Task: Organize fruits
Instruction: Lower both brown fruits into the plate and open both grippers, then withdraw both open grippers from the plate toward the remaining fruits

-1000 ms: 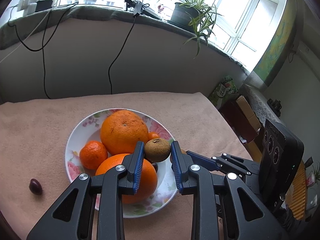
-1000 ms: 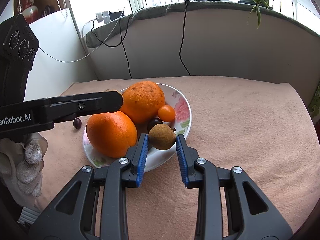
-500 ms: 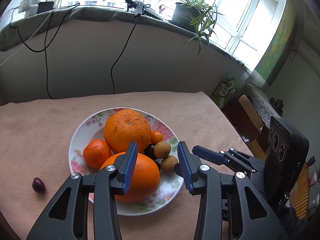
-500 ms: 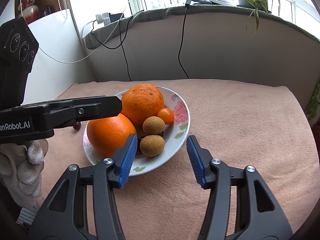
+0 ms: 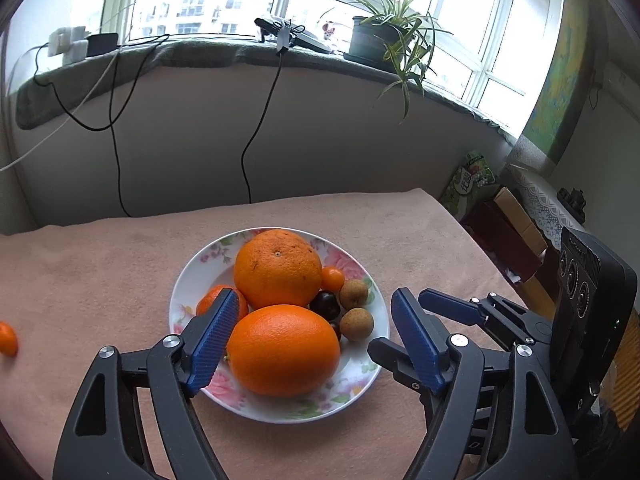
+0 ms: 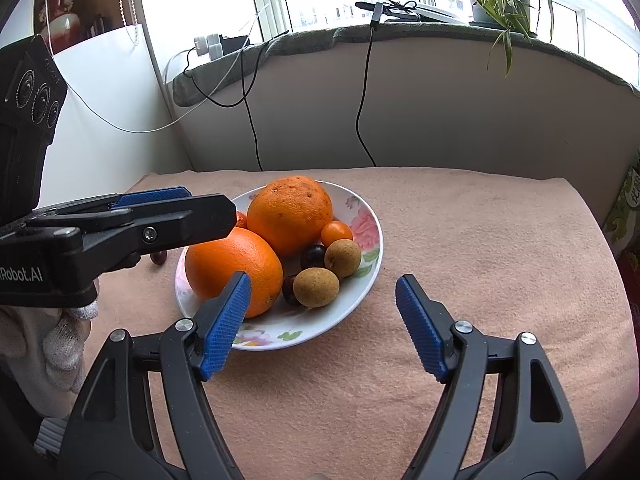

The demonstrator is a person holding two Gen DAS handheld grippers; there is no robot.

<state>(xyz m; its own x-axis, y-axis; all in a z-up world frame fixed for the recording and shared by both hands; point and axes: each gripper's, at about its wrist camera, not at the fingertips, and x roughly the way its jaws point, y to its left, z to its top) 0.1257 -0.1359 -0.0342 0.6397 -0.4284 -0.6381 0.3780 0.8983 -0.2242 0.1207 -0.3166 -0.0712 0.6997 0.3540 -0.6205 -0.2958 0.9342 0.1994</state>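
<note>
A floral plate (image 5: 356, 376) (image 6: 366, 280) on the pink cloth holds two big oranges (image 5: 282, 350) (image 5: 278, 268), a mandarin (image 5: 210, 300), a small orange fruit (image 5: 332, 278), two brown longans (image 5: 356, 323) (image 6: 316, 287) (image 6: 343, 258) and dark cherries (image 5: 325, 304) (image 6: 313, 255). My left gripper (image 5: 316, 338) is open and empty above the plate's near side. My right gripper (image 6: 322, 322) is open and empty just in front of the plate. A small orange fruit (image 5: 7, 338) and a dark cherry (image 6: 159, 258) lie on the cloth left of the plate.
A windowsill with cables (image 5: 256, 136), chargers and a potted plant (image 5: 384, 36) runs behind the table. Boxes (image 5: 508, 236) stand past the table's right edge. The left gripper's body (image 6: 100, 232) crosses the right wrist view at the left.
Each gripper has let go of a longan onto the plate, opened wide and drawn back. The left view has shifted, so the loose orange fruit now shows at the left edge.
</note>
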